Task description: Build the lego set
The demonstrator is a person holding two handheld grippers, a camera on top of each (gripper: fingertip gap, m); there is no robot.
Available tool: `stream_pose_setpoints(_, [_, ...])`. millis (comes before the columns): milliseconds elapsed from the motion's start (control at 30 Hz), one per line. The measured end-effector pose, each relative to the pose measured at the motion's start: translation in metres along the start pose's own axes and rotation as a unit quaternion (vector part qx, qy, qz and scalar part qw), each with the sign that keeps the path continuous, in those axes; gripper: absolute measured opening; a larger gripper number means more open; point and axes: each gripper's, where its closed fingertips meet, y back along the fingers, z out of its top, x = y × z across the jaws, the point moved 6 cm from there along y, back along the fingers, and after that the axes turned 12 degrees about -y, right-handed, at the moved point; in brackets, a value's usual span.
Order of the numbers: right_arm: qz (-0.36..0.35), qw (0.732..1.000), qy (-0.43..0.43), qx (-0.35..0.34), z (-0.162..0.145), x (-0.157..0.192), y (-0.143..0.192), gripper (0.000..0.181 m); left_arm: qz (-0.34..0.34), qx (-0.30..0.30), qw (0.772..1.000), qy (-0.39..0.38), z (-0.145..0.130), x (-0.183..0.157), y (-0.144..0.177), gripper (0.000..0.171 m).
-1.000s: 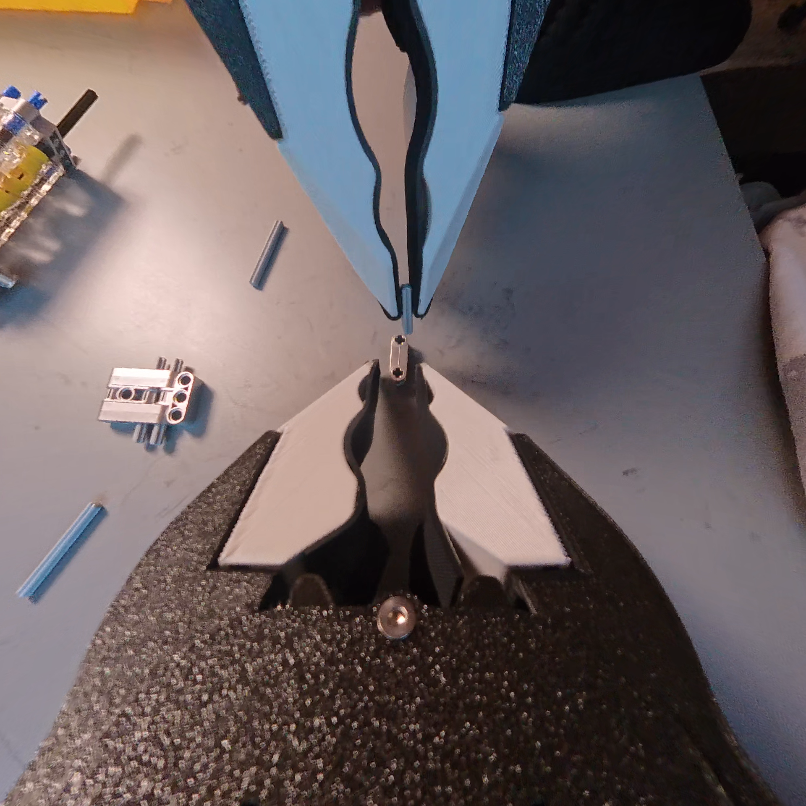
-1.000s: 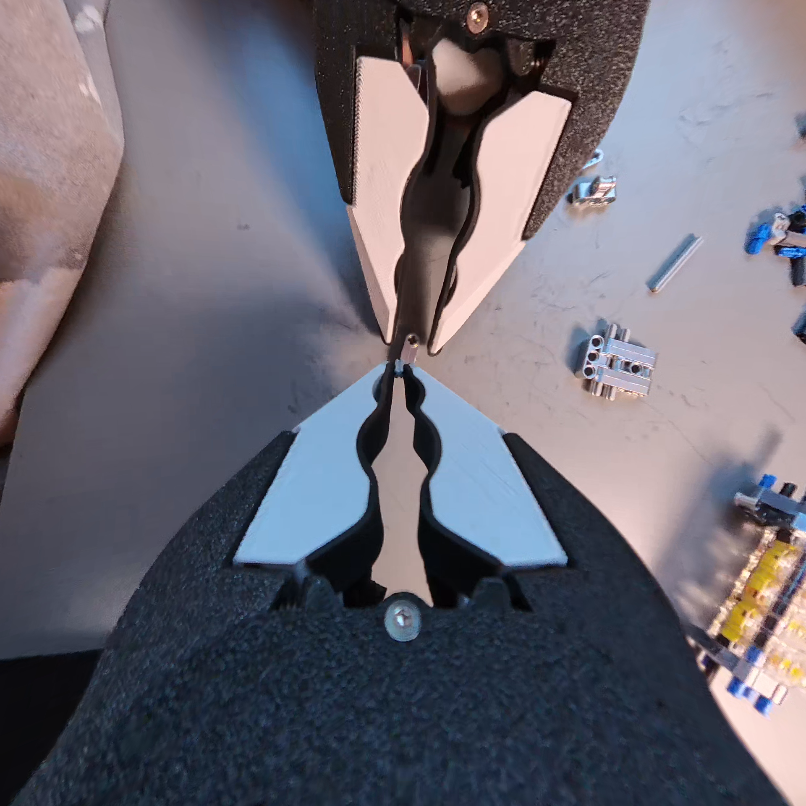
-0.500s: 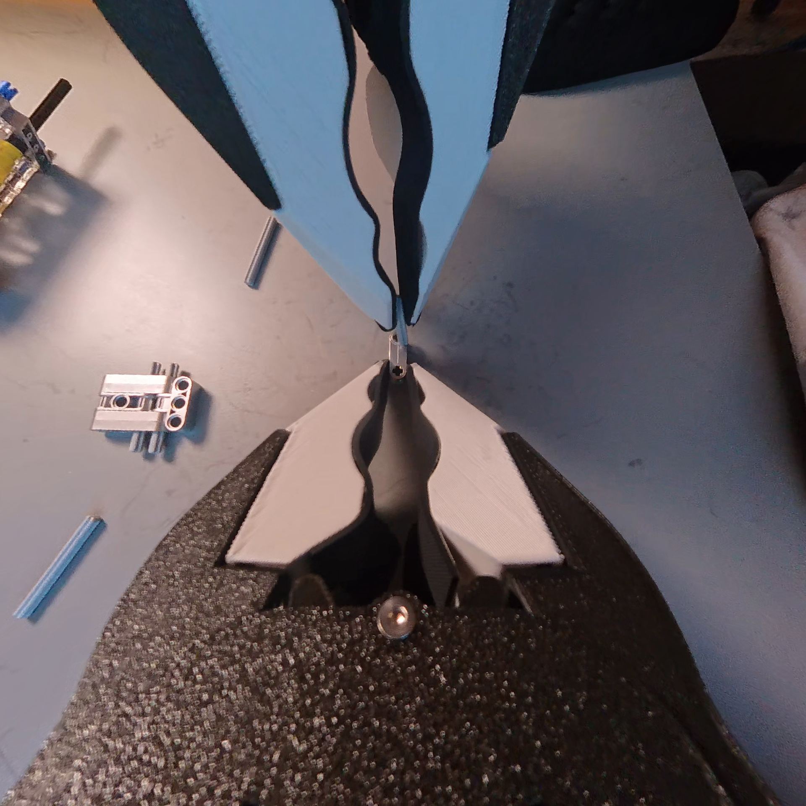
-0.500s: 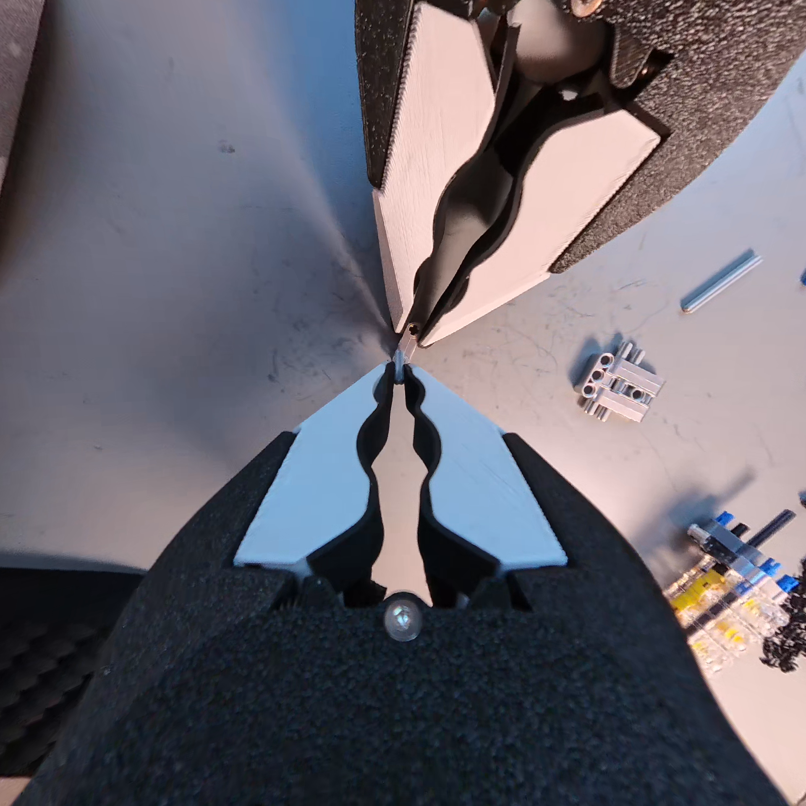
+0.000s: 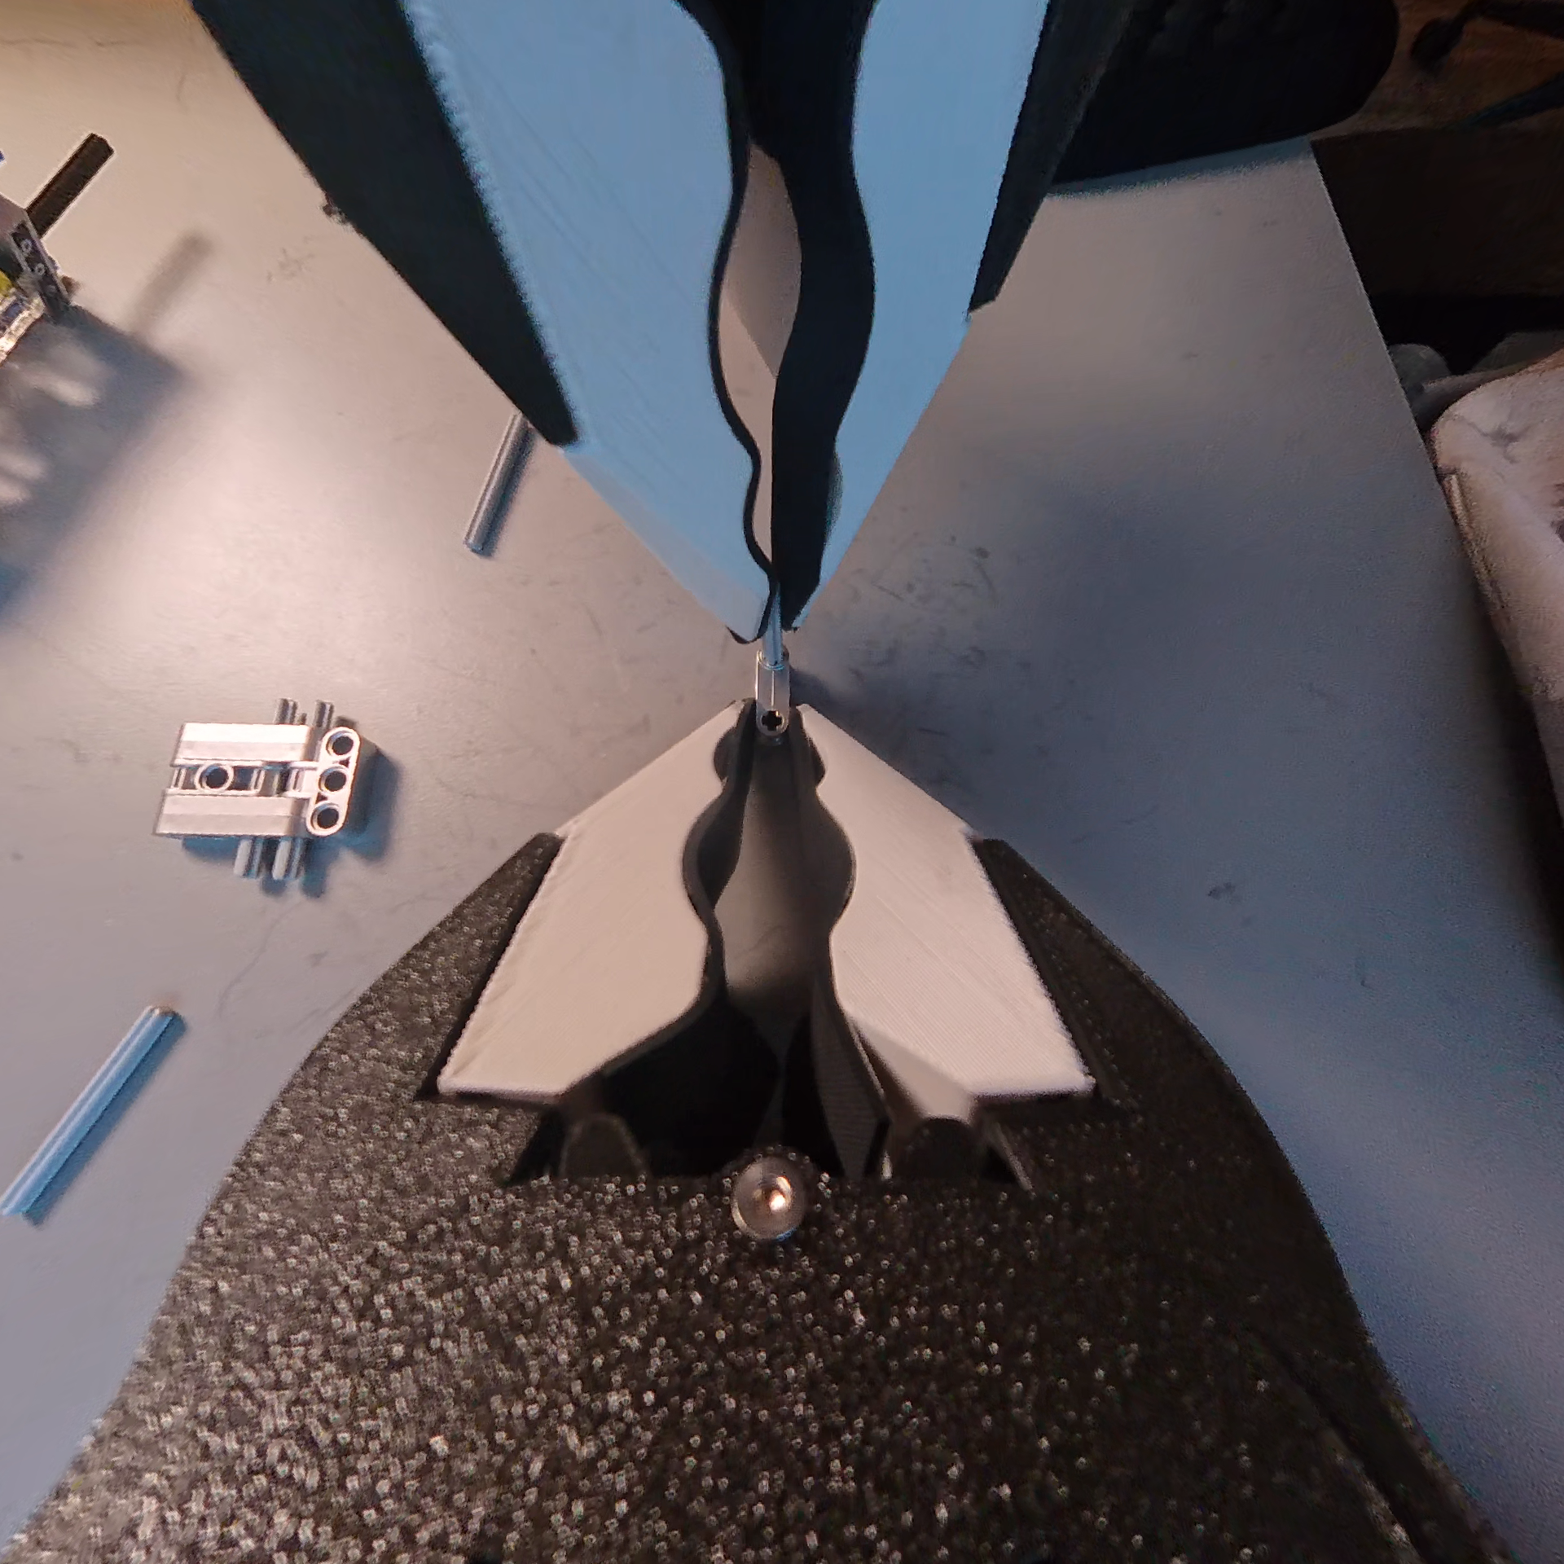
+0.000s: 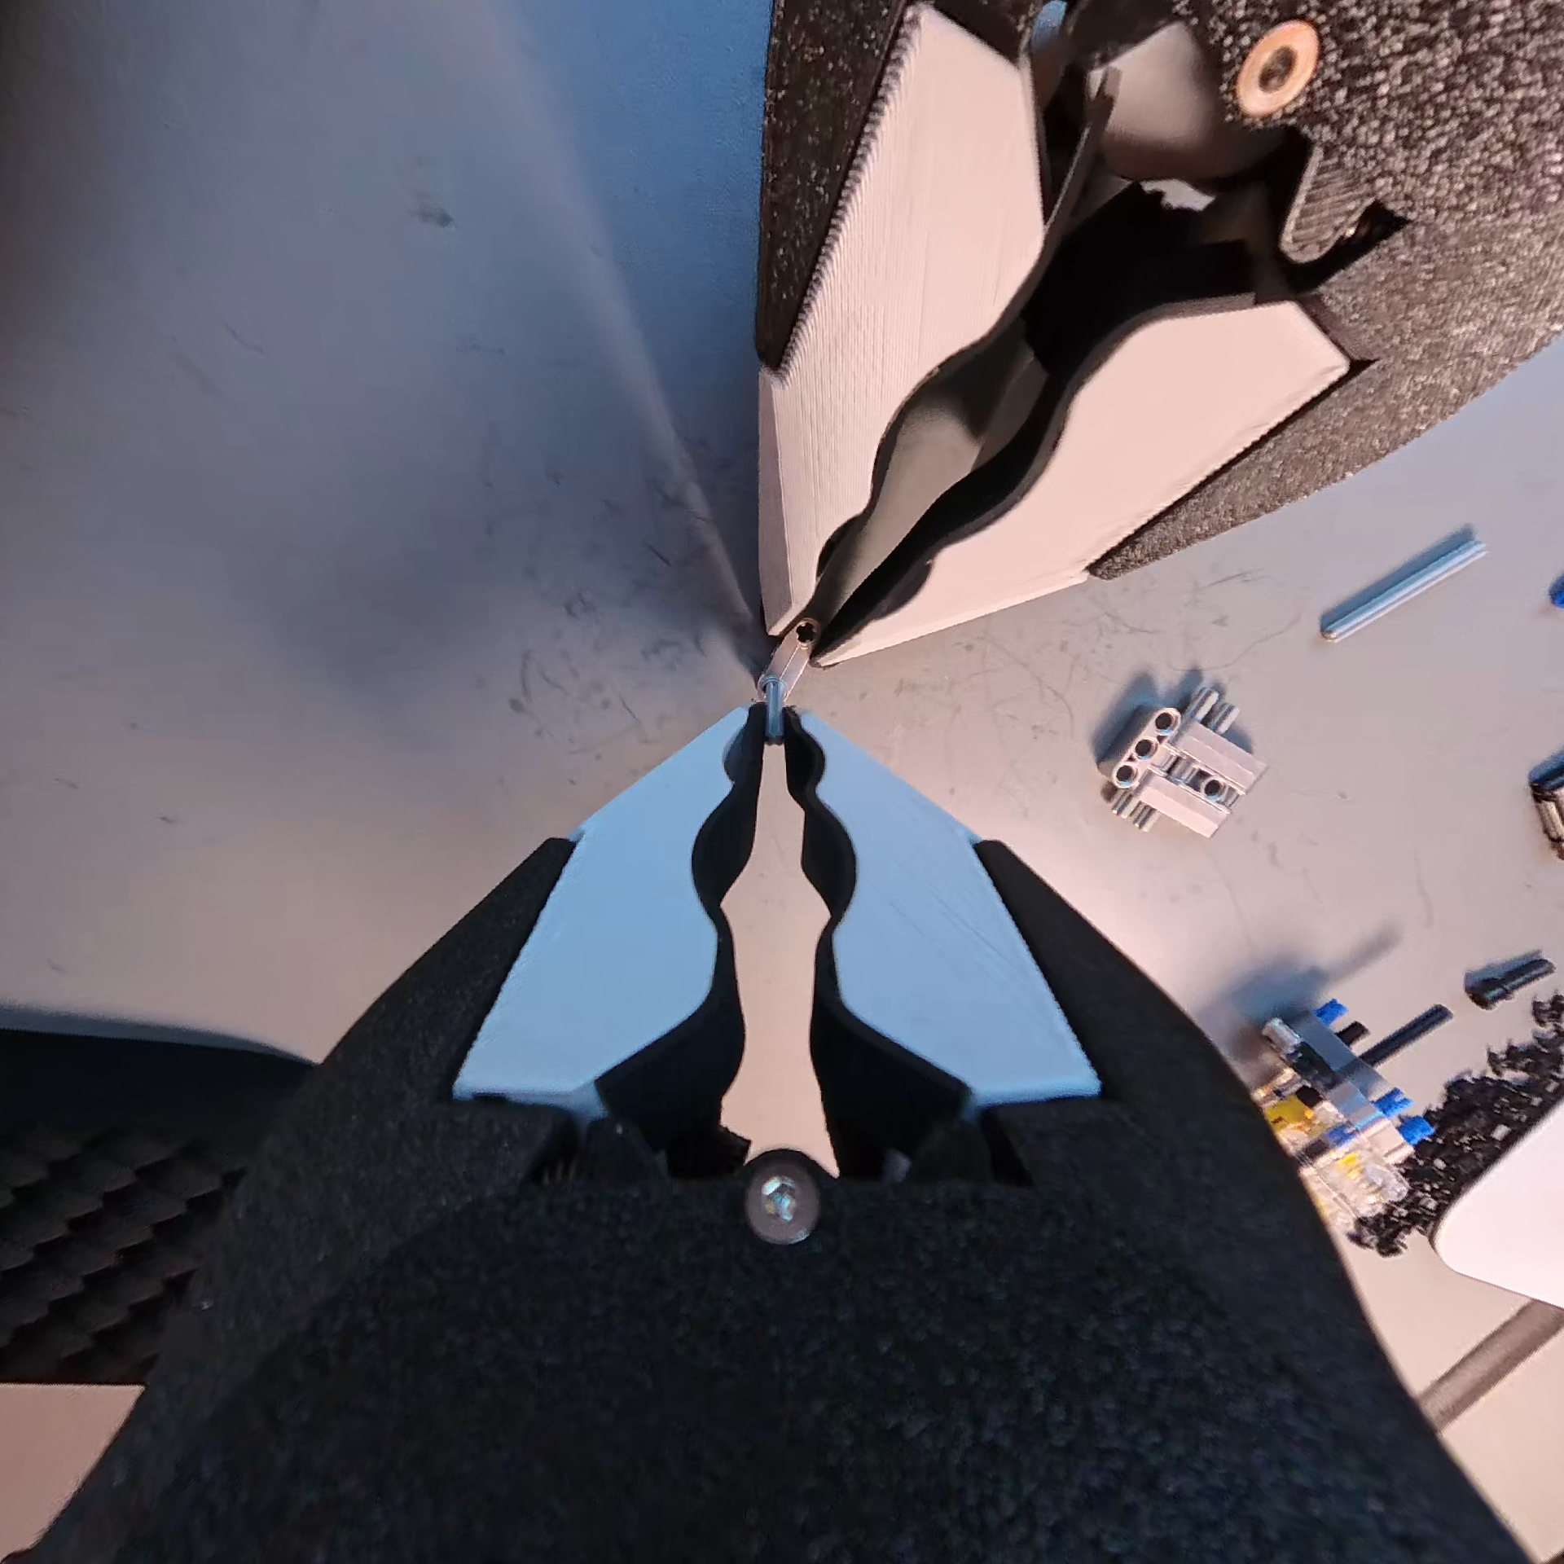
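Both grippers meet tip to tip above a grey table point(image 5: 1100, 592). My left gripper point(image 5: 772, 721) is shut on a small grey connector point(image 5: 772, 681) with a cross-shaped hole. My right gripper point(image 6: 772, 719) is shut on a thin grey axle point(image 6: 773, 698). The axle's free end sits in the end of the connector point(image 6: 794, 656). In the left wrist view the right gripper point(image 5: 774, 614) comes down from the top with the axle point(image 5: 774, 645). In the right wrist view the left gripper point(image 6: 804, 630) comes in from the upper right.
A grey block assembly point(image 5: 262, 774) lies on the table, also in the right wrist view point(image 6: 1181, 774). Two loose grey axles point(image 5: 499, 487) point(image 5: 89, 1109) lie near it. A clear, yellow and blue assembly point(image 6: 1329, 1126) and small black parts point(image 6: 1489, 1126) sit at the right. The grippers are tip to tip, or close to it.
The grippers have closed the gap between them. The axle, apart from the connector a second ago, now sits in its end. The left gripper appears more tilted in the right wrist view.
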Motion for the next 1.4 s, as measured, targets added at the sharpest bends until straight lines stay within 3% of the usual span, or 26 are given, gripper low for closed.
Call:
stream_pose_setpoints(367, [-0.014, 1.000, 0.011, 0.002, 0.001, 0.003, -0.006, 0.001, -0.012, -0.003, 1.000, 0.021, 0.000, 0.000, 0.000, 0.006])
stream_pose_setpoints(667, [-0.026, 0.986, 0.129, 0.100, 0.013, 0.009, -0.009, 0.001, -0.028, -0.007, 0.999, 0.026, -0.001, 0.000, 0.001, 0.006])
stream_pose_setpoints(833, [-0.012, 0.985, 0.124, 0.119, 0.015, 0.007, -0.010, 0.001, -0.022, -0.005, 0.999, 0.024, -0.001, -0.002, 0.001, 0.006])
stream_pose_setpoints(1000, [-0.021, 0.996, 0.067, 0.055, 0.009, 0.006, -0.004, 0.002, -0.006, -0.013, 1.000, 0.014, -0.002, -0.003, 0.005, 0.006])
stream_pose_setpoints(1200, [-0.046, 0.997, 0.007, -0.068, 0.016, 0.009, 0.027, 0.001, -0.026, -0.083, 0.995, 0.040, 0.005, -0.001, 0.024, 0.011])
stream_pose_setpoints(1400, [-0.032, 0.998, 0.011, -0.057, 0.012, 0.018, 0.017, 0.001, -0.046, -0.093, 0.994, 0.036, 0.006, -0.006, 0.026, 0.013])
